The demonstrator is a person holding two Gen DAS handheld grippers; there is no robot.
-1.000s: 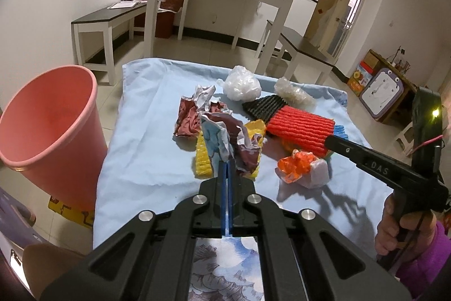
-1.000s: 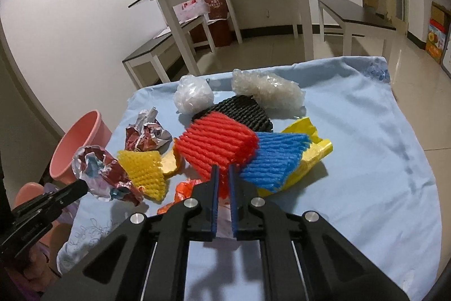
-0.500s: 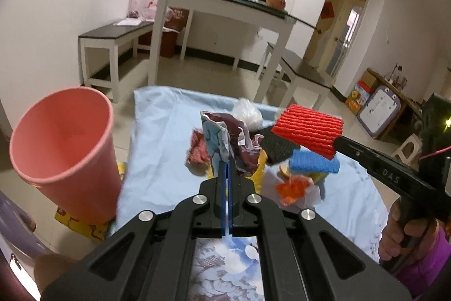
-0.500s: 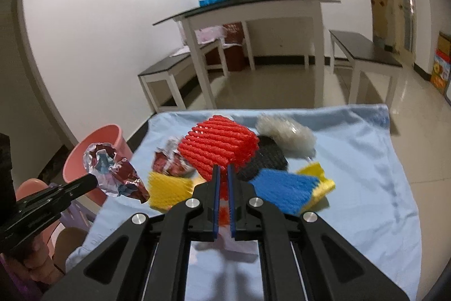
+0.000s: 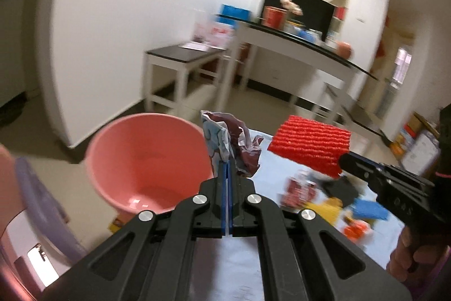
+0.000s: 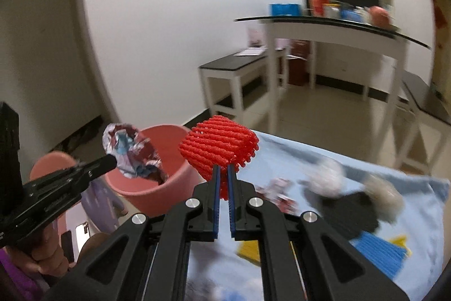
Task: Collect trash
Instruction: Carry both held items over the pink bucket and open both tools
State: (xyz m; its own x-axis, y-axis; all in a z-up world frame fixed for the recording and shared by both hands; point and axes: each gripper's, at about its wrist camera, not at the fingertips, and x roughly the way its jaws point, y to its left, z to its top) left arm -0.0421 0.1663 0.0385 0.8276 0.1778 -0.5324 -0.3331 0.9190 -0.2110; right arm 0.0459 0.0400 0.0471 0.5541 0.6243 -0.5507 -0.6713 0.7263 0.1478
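1. Left wrist view: our left gripper has its jaws pressed together on a crumpled foil wrapper, which stands up from the tips just beside the right rim of the pink bucket.
2. The bucket's mouth tilts toward us, open and roomy, with bare floor to its left and a lilac plastic stool near its lower left edge.
3. To the right, our right gripper reaches in from the side, clamped on a red foam net held in the air above the light blue cloth.
4. Blurred scraps lie on the cloth below it; we make out yellow, blue, black and orange pieces but no finer detail.
5. Right wrist view: the right gripper is closed on the lower part of the red foam net, which bulges above the tips.
6. The bucket sits left of and beyond the net, off the cloth's left edge.
7. The left gripper carries the wrapper right over the bucket's near rim.
8. Only this view shows the white bag, the black net and the blue net clearly apart on the cloth, and the open cloth toward its far right edge.
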